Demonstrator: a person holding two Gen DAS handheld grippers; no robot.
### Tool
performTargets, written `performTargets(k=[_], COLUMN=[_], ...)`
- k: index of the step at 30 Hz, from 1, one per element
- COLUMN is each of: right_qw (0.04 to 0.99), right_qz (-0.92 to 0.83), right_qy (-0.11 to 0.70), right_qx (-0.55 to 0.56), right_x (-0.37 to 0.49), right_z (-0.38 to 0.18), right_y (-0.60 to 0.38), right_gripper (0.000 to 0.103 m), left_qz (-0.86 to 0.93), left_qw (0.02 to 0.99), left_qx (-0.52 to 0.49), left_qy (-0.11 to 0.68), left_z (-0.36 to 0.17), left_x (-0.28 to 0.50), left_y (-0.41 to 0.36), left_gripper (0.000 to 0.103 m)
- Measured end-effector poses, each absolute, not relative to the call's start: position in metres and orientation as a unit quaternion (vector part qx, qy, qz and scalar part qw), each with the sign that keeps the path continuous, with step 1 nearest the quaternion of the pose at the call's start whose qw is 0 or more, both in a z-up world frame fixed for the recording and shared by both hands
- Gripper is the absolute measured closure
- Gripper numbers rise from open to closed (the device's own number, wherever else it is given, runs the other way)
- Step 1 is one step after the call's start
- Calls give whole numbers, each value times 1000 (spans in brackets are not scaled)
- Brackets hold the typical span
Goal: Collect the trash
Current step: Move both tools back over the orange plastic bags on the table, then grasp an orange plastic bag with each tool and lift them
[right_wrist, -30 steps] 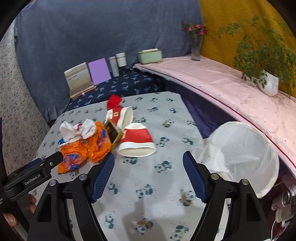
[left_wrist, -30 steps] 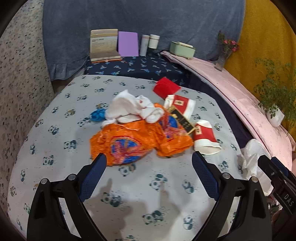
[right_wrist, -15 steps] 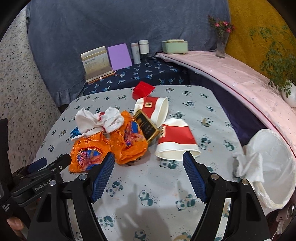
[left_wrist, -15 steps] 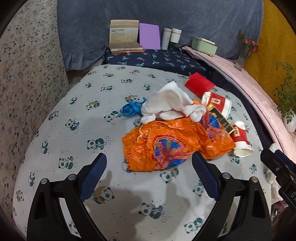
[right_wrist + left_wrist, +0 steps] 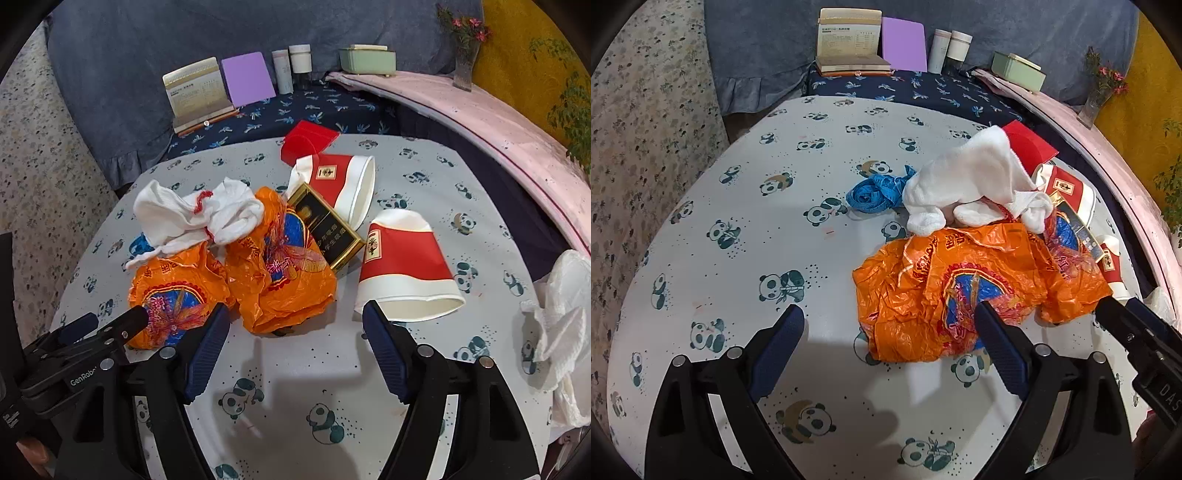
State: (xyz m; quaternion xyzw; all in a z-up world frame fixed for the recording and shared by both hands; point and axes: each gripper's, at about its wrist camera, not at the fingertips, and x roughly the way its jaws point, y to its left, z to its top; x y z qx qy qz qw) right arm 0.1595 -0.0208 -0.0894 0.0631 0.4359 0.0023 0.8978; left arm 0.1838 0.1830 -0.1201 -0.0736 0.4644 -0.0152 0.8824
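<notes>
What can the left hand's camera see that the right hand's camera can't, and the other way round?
Only the left wrist view shows the whole blue ribbon; the right view catches just a blue scrap behind the white cloth. Only the right wrist view shows the white bag past the table edge, and both paper cups clearly, the nearer one lying on its side. Both show the orange plastic bag, white cloth, red box and purple book.

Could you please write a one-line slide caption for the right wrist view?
Open right gripper hovers before crumpled orange bags, white cloth and two tipped paper cups on the panda-print table.
</notes>
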Motion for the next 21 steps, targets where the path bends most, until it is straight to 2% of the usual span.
performTargets(k=[11,13,16,21], right_qw=[886,884,881,881], right_qz=[0,0,5,18], right_qy=[456,458,463,463], right_qx=[84,91,97,93], right_x=[186,189,195,198], right_z=[-114,-117,-120,-121], right_y=[-27,-29,-29,-23], right_gripper=[37,41,50,76], left_qz=[-25,-29,-39,-58], left_qw=[872,874,874,871], left_qx=[-72,-67,-59,-65], left_qy=[483,481,481,484], left_z=[-138,-139,-138,-134], left_x=[204,205,206,206], left_y=[177,175,170,166], left_gripper=[14,17,28,54])
